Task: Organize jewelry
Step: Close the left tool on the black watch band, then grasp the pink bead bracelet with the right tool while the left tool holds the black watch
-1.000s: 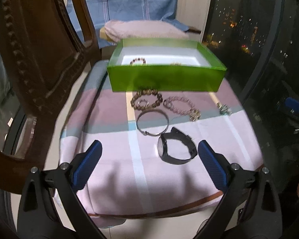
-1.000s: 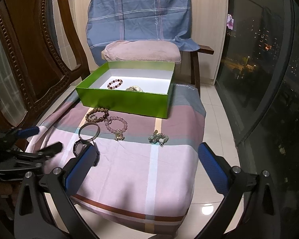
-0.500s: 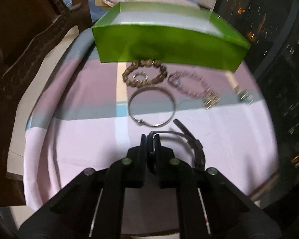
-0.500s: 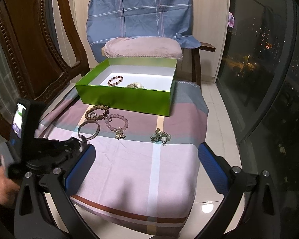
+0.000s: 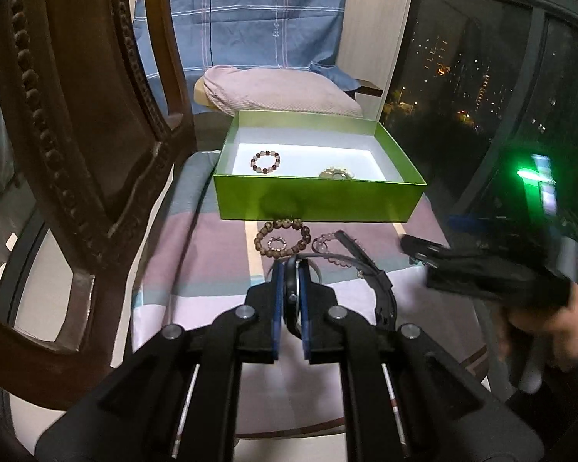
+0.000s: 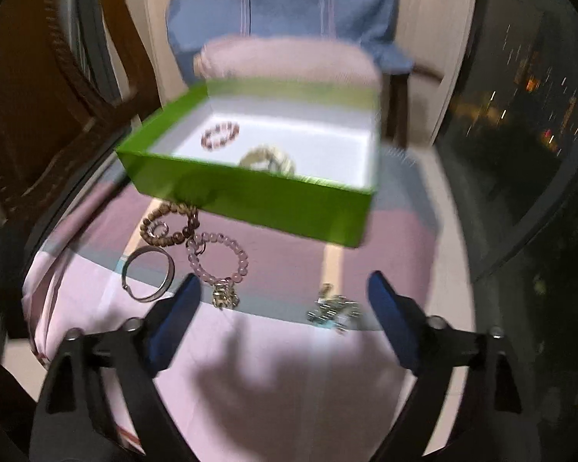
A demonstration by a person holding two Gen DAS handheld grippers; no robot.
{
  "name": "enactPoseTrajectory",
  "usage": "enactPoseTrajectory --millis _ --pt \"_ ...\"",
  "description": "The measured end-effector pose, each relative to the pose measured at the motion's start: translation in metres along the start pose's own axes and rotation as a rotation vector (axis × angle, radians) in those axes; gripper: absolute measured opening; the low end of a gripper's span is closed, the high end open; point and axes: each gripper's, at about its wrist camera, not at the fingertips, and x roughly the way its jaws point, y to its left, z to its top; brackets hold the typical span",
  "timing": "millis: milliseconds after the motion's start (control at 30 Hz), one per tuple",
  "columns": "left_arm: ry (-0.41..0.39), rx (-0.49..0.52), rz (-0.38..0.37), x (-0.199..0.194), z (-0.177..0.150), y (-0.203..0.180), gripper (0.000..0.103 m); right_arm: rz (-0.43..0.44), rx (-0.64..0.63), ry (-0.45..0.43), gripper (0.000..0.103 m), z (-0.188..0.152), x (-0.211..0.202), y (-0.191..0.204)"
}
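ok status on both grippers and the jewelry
Left hand-held gripper shut on watch. Right hand-held gripper open, jaws just closing, nothing between. Two bracelets in green box. Path clear.

Left gripper [image 5: 291, 273]: blue pads pressed together on the case of a dark watch [image 5: 381, 288]; strap loops out to the right, above the cloth.
Cloth [image 5: 212, 269]: pink, mauve and grey checks, covering the table.
Green box [image 5: 320, 200]: open, white inside, at the far end of the cloth.
In the box: a beaded bracelet [image 5: 265, 161] at left; a pale bracelet [image 5: 337, 173] at right, part hidden by the front wall.
On the cloth: brown bead bracelet [image 5: 283, 238] just before the box, a small ring [image 5: 276, 244] inside its loop; pink bead bracelet [image 5: 323, 242] beside it, partly behind the watch strap.
Right gripper [image 5: 424, 250]: blurred, at right edge, held by a hand [image 5: 547, 331].
Left side: carved wooden chair back [image 5: 77, 134].
Background: blue checked fabric [image 5: 250, 19], pink cushion [image 5: 277, 92].
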Motion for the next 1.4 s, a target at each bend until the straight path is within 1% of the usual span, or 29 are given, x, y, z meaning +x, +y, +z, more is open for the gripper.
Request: enactPoseTrajectory --millis 33,100,167,267,333,367,400,433,500,533,600,633,767,867,967,1067,1167,1400 --pt "0.006 -0.004 0.001 0.004 0.001 0.001 0.008 0.008 -0.002 0.037 0.077 0.005 0.014 0.003" --pt "0.017 -0.011 0.002 0.005 0.001 0.004 0.008 0.015 -0.038 0.077 0.07 0.01 0.033 0.011" --pt "0.022 -0.016 0.008 0.007 0.0 0.006 0.008 -0.003 -0.068 0.118 0.064 0.014 0.051 0.02" --pt "0.025 -0.018 0.009 0.006 0.0 0.006 0.008 -0.001 -0.068 0.175 0.049 0.018 0.073 0.025" --pt "0.027 -0.017 0.009 0.007 0.002 0.006 0.008 -0.01 -0.075 0.173 0.044 0.019 0.077 0.027" --pt "0.026 -0.016 0.011 0.007 0.002 0.006 0.008 -0.006 -0.072 0.174 0.032 0.02 0.077 0.026" --pt "0.026 -0.013 0.015 0.008 0.002 0.006 0.008 0.004 -0.083 0.185 0.008 0.021 0.076 0.03" --pt "0.029 -0.015 0.016 0.009 0.001 0.007 0.008 0.007 -0.091 0.195 0.008 0.022 0.076 0.031" --pt "0.036 -0.022 0.017 0.011 0.001 0.009 0.008 -0.02 -0.096 0.153 0.008 0.021 0.067 0.034" --pt "0.037 -0.024 0.017 0.011 0.0 0.01 0.008 -0.019 -0.094 0.135 0.008 0.021 0.063 0.034" --pt "0.036 -0.031 0.012 0.01 0.0 0.012 0.008 0.012 -0.065 0.091 0.008 0.023 0.043 0.031" --pt "0.032 -0.034 0.006 0.008 0.001 0.013 0.008 0.02 -0.053 0.063 0.008 0.024 0.03 0.029" --pt "0.01 -0.038 -0.011 0.001 0.003 0.014 0.008 0.082 0.0 -0.078 0.008 0.017 -0.043 0.017" --pt "0.003 -0.043 -0.017 -0.002 0.005 0.016 0.008 0.118 0.041 -0.194 0.008 0.001 -0.103 0.006" --pt "-0.006 -0.048 -0.025 -0.007 0.005 0.017 0.008 0.143 0.088 -0.258 0.008 -0.021 -0.133 -0.004" --pt "-0.024 -0.035 -0.025 -0.013 0.005 0.015 0.008 0.151 0.121 -0.269 0.008 -0.04 -0.14 -0.013" --pt "-0.029 -0.022 -0.017 -0.015 0.003 0.01 0.008 0.147 0.134 -0.257 0.008 -0.053 -0.138 -0.016" --pt "-0.018 -0.009 -0.011 -0.009 0.003 0.002 0.008 0.14 0.128 -0.245 0.008 -0.059 -0.136 -0.019"
